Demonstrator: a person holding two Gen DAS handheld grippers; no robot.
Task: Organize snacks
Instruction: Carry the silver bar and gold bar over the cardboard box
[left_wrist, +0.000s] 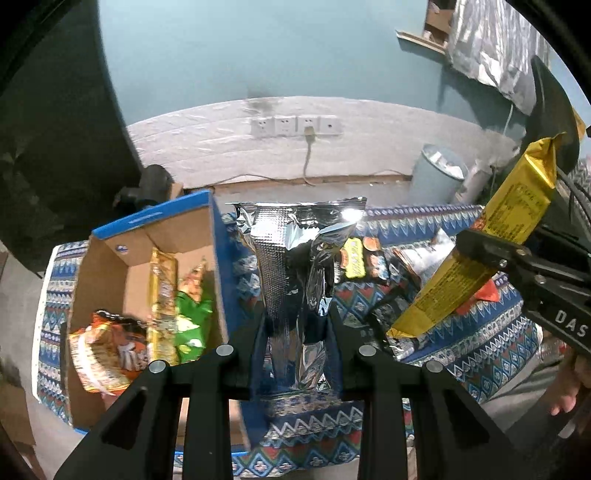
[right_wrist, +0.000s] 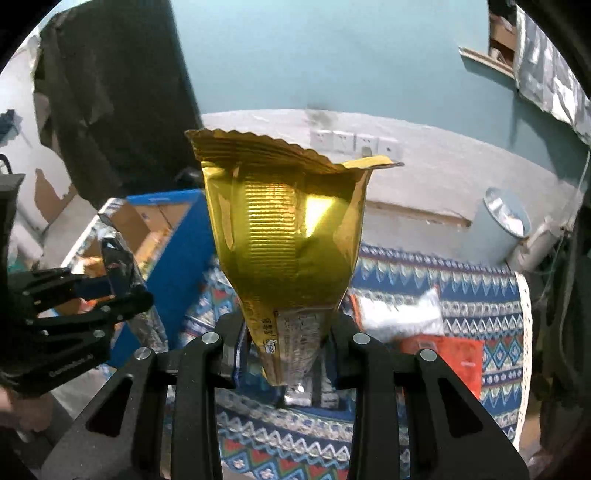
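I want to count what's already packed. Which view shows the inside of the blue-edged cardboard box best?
The left wrist view: it looks down into the blue-edged cardboard box, showing a gold bar wrapper, a green packet and an orange packet inside. The right wrist view shows only the box's blue side and part of its opening, blocked by the left gripper.

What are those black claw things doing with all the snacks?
A person is tidying snacks with a claw in each hand. The left gripper is clamped on a shiny silver foil packet, and the right gripper on a long gold foil packet, both lifted above the patterned blue tablecloth. The blue-edged cardboard box holds several snacks already; more lie on the cloth.
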